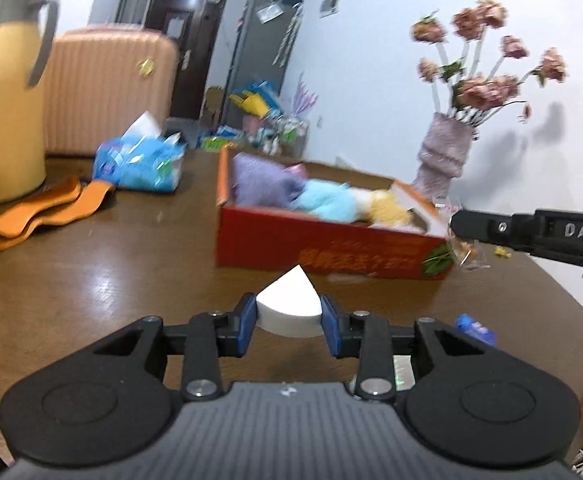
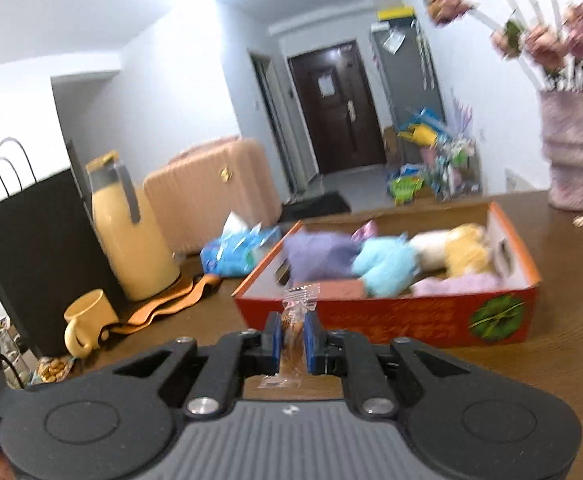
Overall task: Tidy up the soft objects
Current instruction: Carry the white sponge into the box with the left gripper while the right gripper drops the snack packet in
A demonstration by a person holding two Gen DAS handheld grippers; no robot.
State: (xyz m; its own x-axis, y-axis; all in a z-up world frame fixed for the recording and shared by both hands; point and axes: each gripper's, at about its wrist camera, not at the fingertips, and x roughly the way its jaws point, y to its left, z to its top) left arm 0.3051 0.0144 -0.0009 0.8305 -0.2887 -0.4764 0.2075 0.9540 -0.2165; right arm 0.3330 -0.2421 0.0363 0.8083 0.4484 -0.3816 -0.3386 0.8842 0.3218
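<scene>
**Holding a white wedge and a wrapped snack beside the red box**

Pinching a white foam wedge (image 1: 288,306) between its blue pads, the left tool (image 1: 288,316) hangs just in front of the red box (image 1: 331,248), above the brown bench (image 1: 111,280). In the left wrist view, the wedge's point aims toward the box. Inside the box lie a purple cloth (image 1: 265,180), a light blue plush (image 1: 329,200) and a yellow plush (image 1: 385,208), side by side. To the right of the box the right tool (image 1: 457,226) reaches in from the edge of the frame, its tip at the box's near right corner with a clear wrapper (image 1: 465,252) hanging from it. Behind the box on that side stands a pink vase (image 1: 445,156) of flowers. Left of the box are a blue tissue pack (image 1: 141,160), an orange cloth (image 1: 43,212) and a yellow jug (image 1: 5,96).

From the right wrist view, the right tool (image 2: 292,338) is pressed onto a small clear-wrapped snack (image 2: 296,320), which stands upright between the pads just in front of the red box (image 2: 391,320). The box holds the purple cloth (image 2: 317,254), light blue plush (image 2: 387,268), yellow plush (image 2: 465,250) and a pale pink cloth (image 2: 457,284) at its near wall. Left of the box stand the yellow jug (image 2: 129,232), a yellow mug (image 2: 87,316) and a black paper bag (image 2: 31,256); the vase (image 2: 569,152) stands behind the box to the right.
</scene>
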